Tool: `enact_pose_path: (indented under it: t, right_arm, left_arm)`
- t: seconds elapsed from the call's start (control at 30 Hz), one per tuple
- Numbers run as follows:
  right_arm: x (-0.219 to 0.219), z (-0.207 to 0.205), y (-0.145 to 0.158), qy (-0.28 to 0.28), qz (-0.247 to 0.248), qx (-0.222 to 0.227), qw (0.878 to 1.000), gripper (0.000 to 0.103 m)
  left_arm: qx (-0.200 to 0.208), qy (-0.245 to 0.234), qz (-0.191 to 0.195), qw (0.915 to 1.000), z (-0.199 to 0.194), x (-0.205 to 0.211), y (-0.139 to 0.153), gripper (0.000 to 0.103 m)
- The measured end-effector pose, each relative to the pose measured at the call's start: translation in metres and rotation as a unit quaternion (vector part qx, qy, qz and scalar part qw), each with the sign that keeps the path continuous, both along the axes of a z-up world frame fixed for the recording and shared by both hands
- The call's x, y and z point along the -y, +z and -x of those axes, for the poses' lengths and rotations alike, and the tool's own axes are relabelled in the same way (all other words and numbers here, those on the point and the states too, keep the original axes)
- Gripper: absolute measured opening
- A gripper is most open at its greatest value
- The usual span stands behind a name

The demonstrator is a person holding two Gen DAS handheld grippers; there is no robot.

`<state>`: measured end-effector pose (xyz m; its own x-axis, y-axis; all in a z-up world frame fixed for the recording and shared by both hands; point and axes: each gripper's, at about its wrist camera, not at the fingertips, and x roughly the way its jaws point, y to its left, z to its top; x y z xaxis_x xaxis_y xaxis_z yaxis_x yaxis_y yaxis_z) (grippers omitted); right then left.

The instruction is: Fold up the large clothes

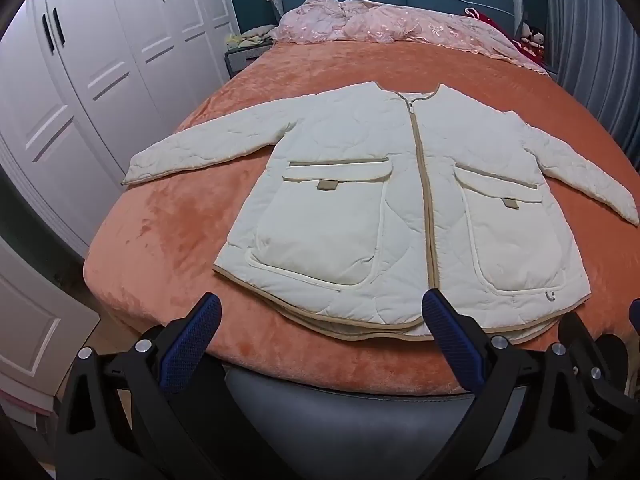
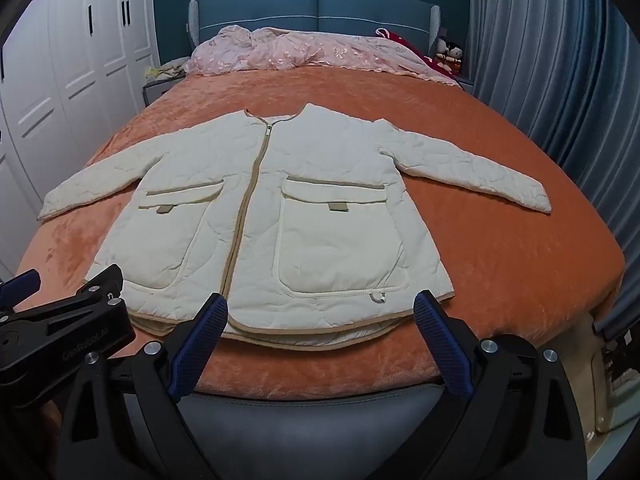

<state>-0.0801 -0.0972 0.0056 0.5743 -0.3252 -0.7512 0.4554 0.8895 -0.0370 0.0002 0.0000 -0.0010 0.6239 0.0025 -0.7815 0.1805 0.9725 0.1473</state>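
- The cream quilted jacket [image 1: 384, 200] lay flat, zipped, front up on the bed [image 1: 168, 232], sleeves spread, hem toward you.
- Your left hand-held gripper [image 1: 322, 322] and right hand-held gripper [image 2: 322, 320] stood wide, holding nothing.
- It looked soft, puffy and light; take a cuff or shoulder seam.
- Its pockets [image 2: 340, 240] showed no contents.

Orange plush bedspread [image 2: 500, 216] covers the whole bed, with a crumpled pink quilt [image 2: 304, 54] piled against the teal headboard [image 2: 316, 4]. White wardrobes [image 1: 92, 60] on one side, blue-grey curtains [image 2: 560, 60] on the other.
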Motion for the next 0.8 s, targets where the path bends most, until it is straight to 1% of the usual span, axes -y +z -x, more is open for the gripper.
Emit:
enact_pose_path:
  t: [0.13, 0.17, 0.27, 0.3, 0.5, 0.8]
  right_arm:
    - [0.001, 0.000, 0.000, 0.000, -0.001, 0.004, 1.000, 0.092]
    - [0.002, 0.000, -0.001, 0.000, -0.001, 0.003, 1.000, 0.092]
    - [0.004, -0.001, -0.002, -0.002, -0.002, -0.001, 1.000, 0.092]
    - [0.007, -0.007, 0.000, -0.003, -0.006, -0.002, 1.000, 0.092]
    - [0.014, -0.014, -0.003, -0.008, -0.011, -0.009, 1.000, 0.092]
    - [0.019, -0.024, 0.000, -0.011, -0.013, -0.010, 1.000, 0.092]
  left_arm:
    - [-0.002, -0.005, -0.004, 1.0000, -0.002, 0.005, 0.000, 0.098]
    - [-0.009, -0.004, -0.003, 0.9999, -0.006, 0.007, 0.000, 0.098]
    - [-0.006, -0.005, 0.003, 1.0000, -0.005, 0.008, 0.001, 0.098]
    - [-0.004, -0.005, 0.005, 1.0000, -0.005, 0.008, -0.001, 0.098]
    - [-0.015, -0.006, 0.006, 0.9999, -0.016, 0.010, -0.003, 0.098]
    - [-0.012, -0.003, 0.004, 0.9999, -0.026, 0.016, 0.001, 0.098]
